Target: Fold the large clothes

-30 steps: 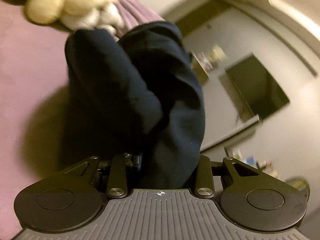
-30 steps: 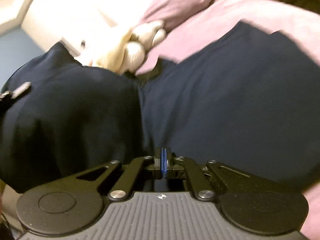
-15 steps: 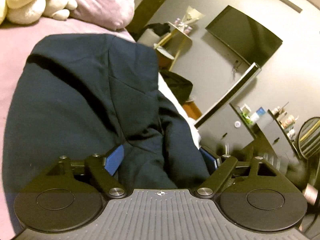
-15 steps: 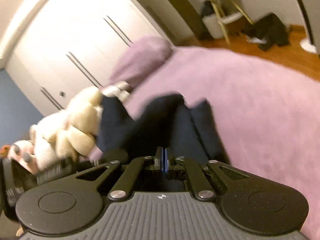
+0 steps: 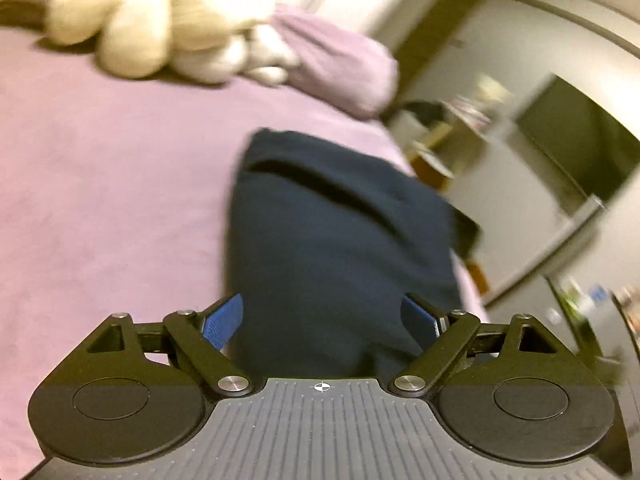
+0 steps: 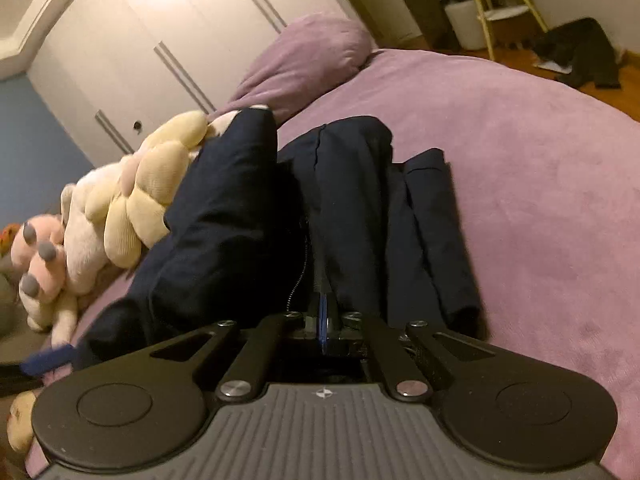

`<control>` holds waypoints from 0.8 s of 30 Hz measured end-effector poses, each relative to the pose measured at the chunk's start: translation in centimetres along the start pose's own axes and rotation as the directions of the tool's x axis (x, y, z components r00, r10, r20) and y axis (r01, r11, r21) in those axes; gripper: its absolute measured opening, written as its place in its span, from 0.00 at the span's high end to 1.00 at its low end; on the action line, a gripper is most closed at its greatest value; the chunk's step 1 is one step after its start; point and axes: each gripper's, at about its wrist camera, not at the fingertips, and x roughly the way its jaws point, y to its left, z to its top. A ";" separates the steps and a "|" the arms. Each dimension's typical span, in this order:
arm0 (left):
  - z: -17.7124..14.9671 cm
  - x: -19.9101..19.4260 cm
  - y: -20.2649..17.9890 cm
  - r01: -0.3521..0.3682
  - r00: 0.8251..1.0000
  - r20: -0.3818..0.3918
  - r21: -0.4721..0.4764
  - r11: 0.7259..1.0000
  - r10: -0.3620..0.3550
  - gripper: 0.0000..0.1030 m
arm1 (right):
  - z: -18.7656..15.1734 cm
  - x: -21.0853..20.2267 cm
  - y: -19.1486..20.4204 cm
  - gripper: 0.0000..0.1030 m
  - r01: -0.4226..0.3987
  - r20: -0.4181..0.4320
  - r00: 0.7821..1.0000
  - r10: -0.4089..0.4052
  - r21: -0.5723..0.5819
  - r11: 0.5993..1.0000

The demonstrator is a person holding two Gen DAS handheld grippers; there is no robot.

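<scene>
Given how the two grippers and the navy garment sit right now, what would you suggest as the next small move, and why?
Probably close the left gripper on the navy garment: its jaws stand open with cloth between them, while the right gripper is shut on the garment's edge.

A bed (image 6: 540, 184) under a purple cover carries it all; a dark navy garment (image 6: 360, 208) lies bunched in folds on the cover, one fold rising against the soft toys; a purple pillow (image 6: 308, 60) sits at the head end; cream and pink soft toys (image 6: 132, 200) are heaped beside that pillow, touching the garment; from the left wrist view, the garment (image 5: 340, 240) lies near the bed's edge.
</scene>
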 end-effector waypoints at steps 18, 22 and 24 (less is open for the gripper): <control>-0.2 3.3 -1.3 0.036 0.994 -0.099 -0.009 0.999 -0.037 0.14 | 5.4 5.9 8.6 0.86 0.083 -0.104 0.990 -0.094 -0.105 0.991; -0.7 3.0 -3.0 0.039 0.995 -0.097 0.038 0.998 -0.036 0.14 | 5.9 2.6 9.0 0.92 0.148 0.033 0.989 -0.144 -0.181 0.972; -1.3 4.0 -3.5 0.004 0.995 -0.103 0.073 0.997 0.003 0.13 | 5.1 2.6 7.9 0.93 0.254 0.062 0.967 -0.246 -0.233 0.939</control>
